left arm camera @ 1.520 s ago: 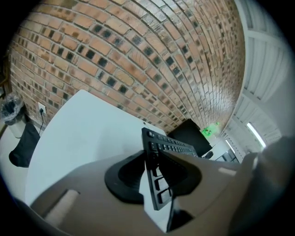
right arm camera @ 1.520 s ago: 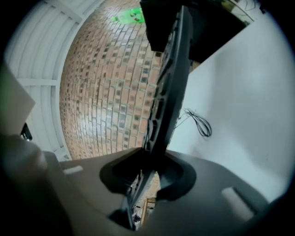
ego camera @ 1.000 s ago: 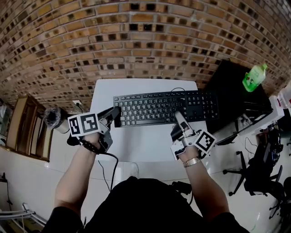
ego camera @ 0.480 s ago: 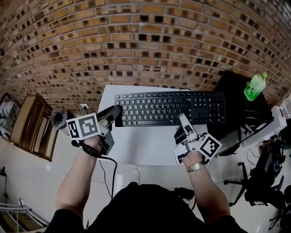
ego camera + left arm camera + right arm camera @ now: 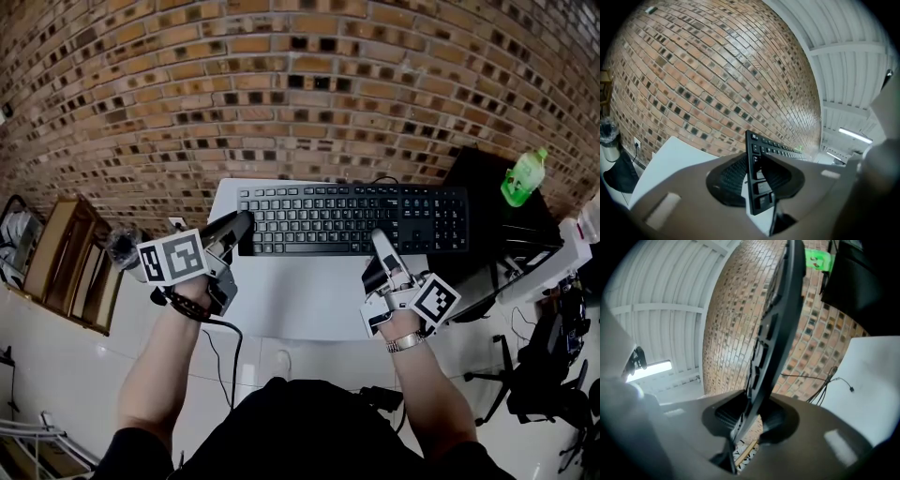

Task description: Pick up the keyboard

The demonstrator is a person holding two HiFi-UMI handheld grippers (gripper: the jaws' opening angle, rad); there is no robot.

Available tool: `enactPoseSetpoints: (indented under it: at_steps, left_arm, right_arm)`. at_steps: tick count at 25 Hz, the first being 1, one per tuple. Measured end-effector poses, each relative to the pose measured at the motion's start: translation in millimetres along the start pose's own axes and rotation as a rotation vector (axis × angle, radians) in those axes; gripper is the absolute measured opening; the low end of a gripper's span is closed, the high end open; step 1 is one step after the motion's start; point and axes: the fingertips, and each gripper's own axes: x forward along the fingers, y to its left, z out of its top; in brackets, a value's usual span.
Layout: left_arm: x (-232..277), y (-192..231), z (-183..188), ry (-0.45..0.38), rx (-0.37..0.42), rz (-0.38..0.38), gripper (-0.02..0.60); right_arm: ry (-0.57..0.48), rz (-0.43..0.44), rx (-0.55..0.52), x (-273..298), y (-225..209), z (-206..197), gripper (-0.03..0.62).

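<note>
The black keyboard [image 5: 347, 217] hangs level a little above the white table [image 5: 281, 295], carried between both grippers. My left gripper [image 5: 242, 226] is shut on its left end; in the left gripper view that end [image 5: 755, 161] stands edge-on between the jaws of the left gripper [image 5: 757, 185]. My right gripper [image 5: 380, 244] is shut on the front edge, right of the middle. In the right gripper view the keyboard [image 5: 780, 315] runs up and away from the right gripper [image 5: 749, 420], its underside showing.
A brick wall lies behind the table. A green bottle [image 5: 521, 174] stands on a black desk [image 5: 487, 202] to the right. The keyboard's cable [image 5: 825, 379] trails over the table's far edge. A wooden shelf [image 5: 58, 258] and a lined bin [image 5: 122, 246] stand at the left.
Both grippers have risen with the keyboard held between them. In the head view the keyboard has shifted up the frame, toward the wall, and looks slightly larger.
</note>
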Motion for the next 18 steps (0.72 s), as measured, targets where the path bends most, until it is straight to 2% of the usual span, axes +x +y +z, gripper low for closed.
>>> enactPoseSetpoints:
  at_steps: [18]
  left_arm:
    - [-14,-1,4,-0.024,0.009,0.002,0.103]
  right_arm:
    - [0.004,0.024,-0.021,1,14,-6,0.089]
